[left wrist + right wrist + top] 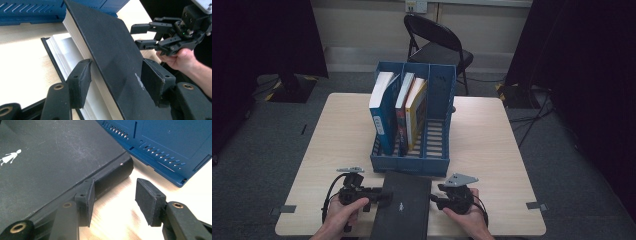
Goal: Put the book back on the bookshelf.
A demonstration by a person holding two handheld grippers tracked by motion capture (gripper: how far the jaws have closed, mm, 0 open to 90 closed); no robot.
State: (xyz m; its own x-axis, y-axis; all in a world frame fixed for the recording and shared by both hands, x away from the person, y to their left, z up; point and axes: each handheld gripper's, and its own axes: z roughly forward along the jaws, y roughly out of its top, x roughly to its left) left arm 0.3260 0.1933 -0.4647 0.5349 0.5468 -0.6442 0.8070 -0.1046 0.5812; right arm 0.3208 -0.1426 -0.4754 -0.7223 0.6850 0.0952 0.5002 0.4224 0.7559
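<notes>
While the black hardcover book lies at the near edge of the table, just in front of the blue file rack, the left tongs work on its fore-edge side. Front cover and a thick block of pages stand lifted at a slant between the jaws; the rest of the pages and the back cover lie flat on the wood. Whether the pads press on that lifted part or only straddle it I cannot tell. The right tongs stand released beside the rounded spine, one pad just at it, the other over bare wood.

Judgement on the step: closing the book looks to be the job in hand. Lower the lifted block evenly, keep the right tongs against the spine as a stop so the book does not slide, and avoid creasing pages under the pad.

Materials: cover is matt black, faintly scuffed, with a small white figure printed on it; page edges are cream and finely layered. Rack is moulded plastic, slotted walls, three compartments, holding three upright books. Table top is pale wood-grain laminate. Pads are black, blocky, slightly textured.
</notes>
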